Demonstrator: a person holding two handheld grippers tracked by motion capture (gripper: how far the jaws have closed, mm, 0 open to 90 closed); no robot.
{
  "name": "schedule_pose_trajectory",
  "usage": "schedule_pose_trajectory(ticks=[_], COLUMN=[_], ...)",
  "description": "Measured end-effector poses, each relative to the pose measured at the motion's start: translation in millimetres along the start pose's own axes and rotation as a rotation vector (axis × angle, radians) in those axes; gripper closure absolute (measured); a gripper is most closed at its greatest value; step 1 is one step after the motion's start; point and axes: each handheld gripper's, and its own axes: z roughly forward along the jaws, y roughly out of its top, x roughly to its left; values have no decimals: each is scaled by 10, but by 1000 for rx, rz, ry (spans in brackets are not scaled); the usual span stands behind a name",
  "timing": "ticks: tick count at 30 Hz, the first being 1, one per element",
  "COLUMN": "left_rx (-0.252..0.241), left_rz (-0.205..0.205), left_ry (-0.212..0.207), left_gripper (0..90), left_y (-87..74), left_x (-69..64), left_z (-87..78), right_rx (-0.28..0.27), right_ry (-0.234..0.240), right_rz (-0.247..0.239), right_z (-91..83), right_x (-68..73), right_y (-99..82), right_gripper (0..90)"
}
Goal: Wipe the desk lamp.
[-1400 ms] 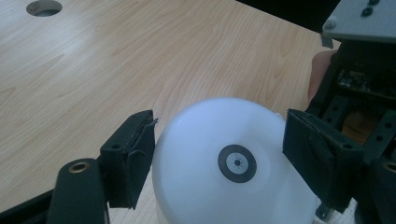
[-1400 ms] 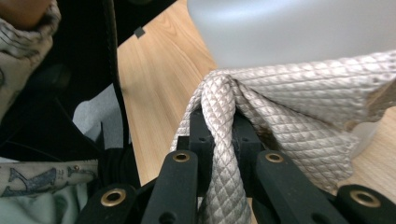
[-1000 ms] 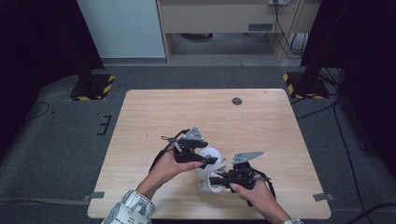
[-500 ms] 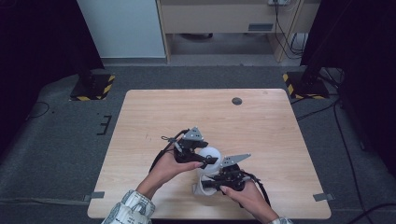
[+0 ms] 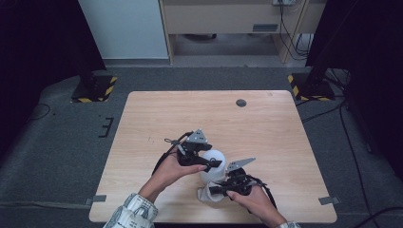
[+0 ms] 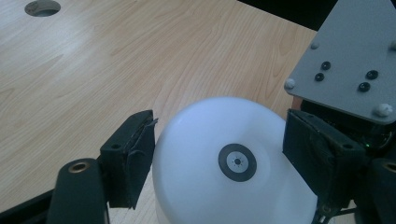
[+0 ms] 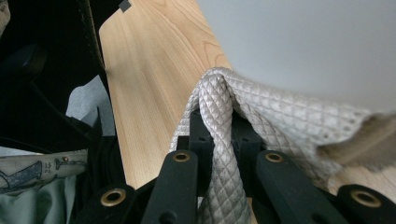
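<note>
Lower centre of the high view: left gripper [image 5: 209, 163] jaws clamp the white domed plastic object [image 5: 212, 161] on the wooden counter [image 5: 266, 137]. Right gripper [image 5: 212, 189] jaws pinch the grey quilted cloth [image 5: 209, 195] at the object's base.

The left hand-held gripper [image 5: 209, 163] is a black body with two blocky black jaws faced in dark, worn pads [image 6: 135, 158], a brass-ringed hole near each jaw's base. On top of it sits a grey three-cornered plate [image 5: 197, 137] with small black screws and white studs; a thin black cable [image 5: 161, 159] loops behind it. The right hand-held gripper [image 5: 211, 190] is built alike. Both sleeves [image 5: 133, 213] are pale, patterned cloth.
</note>
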Motion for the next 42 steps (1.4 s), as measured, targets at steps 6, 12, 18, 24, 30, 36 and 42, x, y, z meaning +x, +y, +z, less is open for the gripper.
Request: schedule_pose_trajectory(ticks=[6, 12, 18, 24, 30, 36, 42], left_rx=[1, 2, -3, -1, -4, -10, -14], left_rz=[-4, -6, -10, -11, -11, -18, -23], left_ry=[-2, -1, -4, -7, -19, -33, -34], left_gripper=[252, 253, 252, 252, 253, 252, 251], left_y=[-4, -6, -12, -12, -19, -35, -45], left_x=[9, 11, 6, -1, -9, -12, -15], left_z=[-5, -8, -4, -3, 3, 7, 4], right_rx=[-54, -96, -136, -178, -212, -227, -207], right_ry=[2, -17, -57, -82, -89, -92, -97], right_rz=[11, 12, 24, 22, 38, 55, 80], right_z=[-184, -404, -588, -723, -799, -773, -683], right_x=[12, -7, -80, -128, -228, -316, -400], right_y=[-7, 21, 43, 165, 293, 361, 357], right_gripper=[827, 827, 828, 828, 828, 828, 828])
